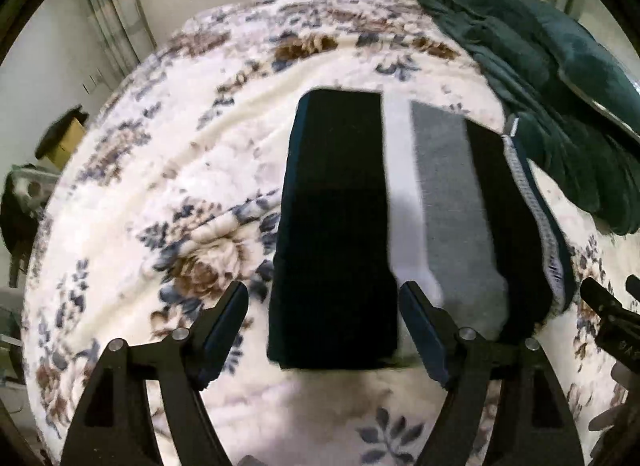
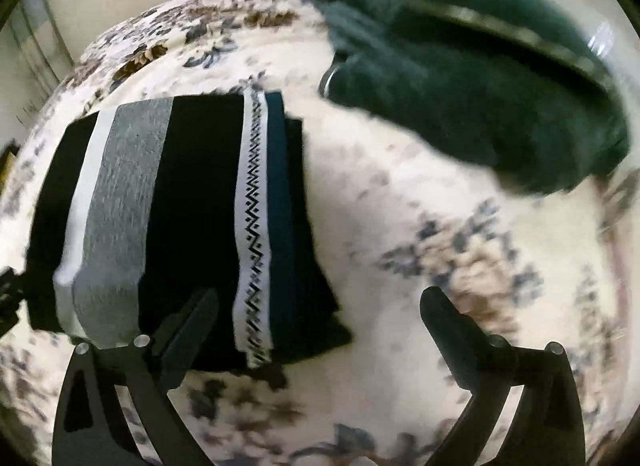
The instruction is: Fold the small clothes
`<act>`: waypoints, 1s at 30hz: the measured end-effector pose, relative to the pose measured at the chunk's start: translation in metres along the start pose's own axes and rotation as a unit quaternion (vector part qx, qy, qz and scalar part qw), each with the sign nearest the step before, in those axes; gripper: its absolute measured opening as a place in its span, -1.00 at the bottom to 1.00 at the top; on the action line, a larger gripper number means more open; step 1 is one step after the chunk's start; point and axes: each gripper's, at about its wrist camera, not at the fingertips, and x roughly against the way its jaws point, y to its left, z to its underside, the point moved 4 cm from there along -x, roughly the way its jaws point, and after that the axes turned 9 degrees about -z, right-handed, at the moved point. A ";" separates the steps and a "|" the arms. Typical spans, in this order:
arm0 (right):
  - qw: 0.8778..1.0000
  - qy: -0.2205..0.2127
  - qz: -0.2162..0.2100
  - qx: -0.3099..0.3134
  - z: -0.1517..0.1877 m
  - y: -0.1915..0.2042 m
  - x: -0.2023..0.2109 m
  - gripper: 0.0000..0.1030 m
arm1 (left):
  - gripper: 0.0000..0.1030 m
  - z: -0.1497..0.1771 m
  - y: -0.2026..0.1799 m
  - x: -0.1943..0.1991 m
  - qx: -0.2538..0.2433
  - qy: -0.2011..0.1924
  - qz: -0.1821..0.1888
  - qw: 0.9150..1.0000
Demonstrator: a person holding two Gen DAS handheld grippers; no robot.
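Observation:
A folded small garment (image 1: 340, 225) lies on the floral blanket (image 1: 160, 185). It is black with white and grey stripes and a white zigzag band (image 2: 252, 225); it also shows in the right wrist view (image 2: 188, 205). My left gripper (image 1: 324, 298) is open, its fingers on either side of the garment's near black end, holding nothing. My right gripper (image 2: 320, 306) is open and empty, to the right of the garment's near edge, its left finger (image 2: 192, 326) over the black part. The right gripper's tip (image 1: 608, 306) shows at the right edge of the left wrist view.
A dark green plush blanket (image 1: 560, 85) is heaped at the back right and also shows in the right wrist view (image 2: 480, 77). Curtains and a wall stand behind the bed. A cardboard box (image 1: 64, 137) and dark items sit off the bed's left side.

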 end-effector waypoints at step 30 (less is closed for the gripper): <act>0.982 -0.186 0.008 0.038 0.093 -0.017 0.513 1.00 | 0.49 0.062 0.037 0.428 0.029 -0.148 0.011 0.988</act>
